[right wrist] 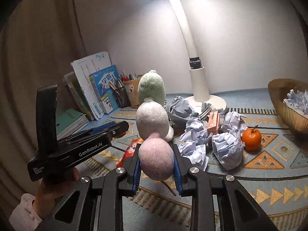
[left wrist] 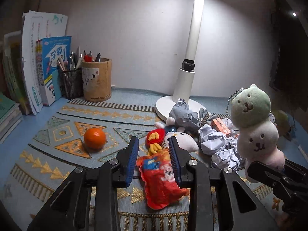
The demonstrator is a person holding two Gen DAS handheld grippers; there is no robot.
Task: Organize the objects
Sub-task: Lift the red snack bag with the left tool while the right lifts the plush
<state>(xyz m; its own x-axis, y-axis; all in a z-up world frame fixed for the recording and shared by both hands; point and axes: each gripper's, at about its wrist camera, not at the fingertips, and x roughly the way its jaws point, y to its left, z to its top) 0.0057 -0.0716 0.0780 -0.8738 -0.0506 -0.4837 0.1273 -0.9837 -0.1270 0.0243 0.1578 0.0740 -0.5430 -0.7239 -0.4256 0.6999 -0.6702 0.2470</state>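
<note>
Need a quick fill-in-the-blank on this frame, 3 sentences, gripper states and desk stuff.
1. The right gripper is shut on the ____ ball of the three-ball plush toy.
2. The left gripper is ____, hovering over the red snack bag.
3. The gold wire basket holds crumpled ____.

Missing words: pink; open; paper
</note>
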